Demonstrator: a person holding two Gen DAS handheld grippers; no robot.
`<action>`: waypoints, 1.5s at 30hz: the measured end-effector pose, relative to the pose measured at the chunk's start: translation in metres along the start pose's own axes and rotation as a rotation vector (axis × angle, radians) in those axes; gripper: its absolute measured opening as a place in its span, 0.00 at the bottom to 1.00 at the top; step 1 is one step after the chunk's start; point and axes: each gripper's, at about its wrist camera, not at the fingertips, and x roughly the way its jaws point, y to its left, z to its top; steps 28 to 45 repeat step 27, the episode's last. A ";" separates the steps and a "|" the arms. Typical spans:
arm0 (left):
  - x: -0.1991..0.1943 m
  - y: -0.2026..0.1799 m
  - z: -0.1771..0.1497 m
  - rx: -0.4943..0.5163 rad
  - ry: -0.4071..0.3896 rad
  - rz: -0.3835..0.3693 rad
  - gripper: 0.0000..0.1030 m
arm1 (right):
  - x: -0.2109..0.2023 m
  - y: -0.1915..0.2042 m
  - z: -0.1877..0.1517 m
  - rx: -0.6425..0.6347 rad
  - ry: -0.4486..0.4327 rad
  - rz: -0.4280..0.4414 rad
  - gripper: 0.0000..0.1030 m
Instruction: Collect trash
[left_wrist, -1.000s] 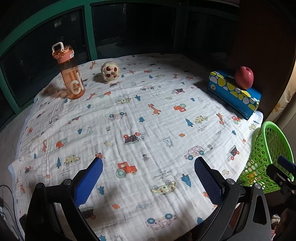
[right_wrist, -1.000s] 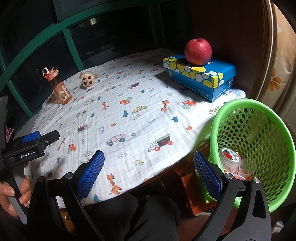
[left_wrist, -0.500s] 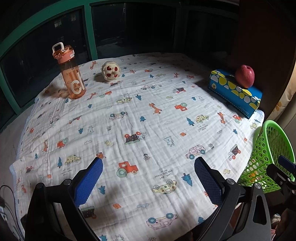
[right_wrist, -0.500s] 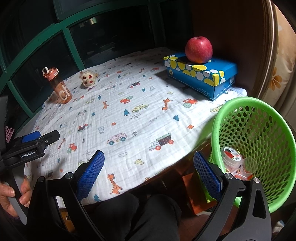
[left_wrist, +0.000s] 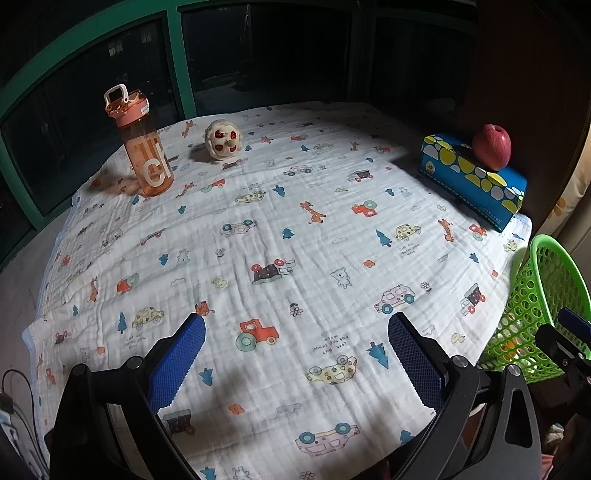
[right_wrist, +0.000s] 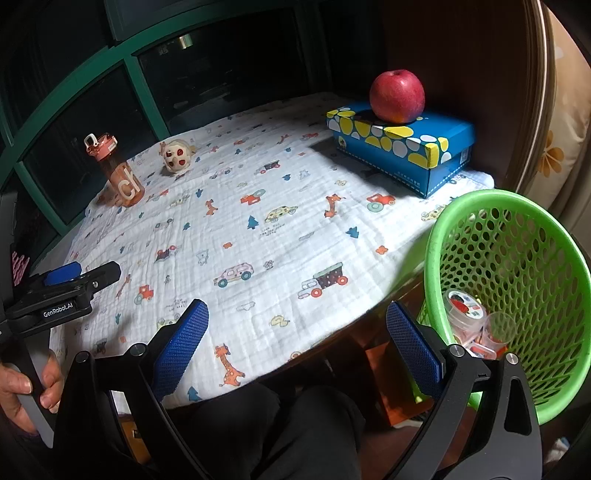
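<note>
Both the left hand-held gripper (left_wrist: 295, 332) and the right hand-held gripper (right_wrist: 297, 325) are spread wide and hold nothing. The green basket (right_wrist: 532, 236) tilts its mouth toward the bench (right_wrist: 258, 206), at the near right edge, with small cups (right_wrist: 465, 308) inside. The bench's middle lies open; bottle (left_wrist: 142, 147), toy (left_wrist: 222, 140) and blue box (left_wrist: 469, 177) with an apple (left_wrist: 492, 147) on it line the far sides.

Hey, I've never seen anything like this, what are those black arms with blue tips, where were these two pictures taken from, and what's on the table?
Those are hand-held grippers, one per hand, each carrying a camera looking along its fingers. One picture is from the left gripper, the other from the right gripper. Both are open and hold nothing. On the printed cloth stand an orange water bottle, a small toy ball, and a blue box with a red apple on top. The green basket beside the table holds plastic trash.
</note>
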 end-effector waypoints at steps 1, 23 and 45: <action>0.000 0.000 0.000 0.001 -0.001 0.002 0.93 | 0.000 0.000 -0.001 0.000 0.000 0.000 0.93; 0.000 0.001 0.000 0.003 -0.001 0.008 0.93 | 0.001 -0.001 -0.002 0.006 0.003 0.001 0.93; 0.001 0.002 0.001 0.005 0.000 0.006 0.93 | 0.001 -0.001 -0.003 0.007 0.002 0.001 0.93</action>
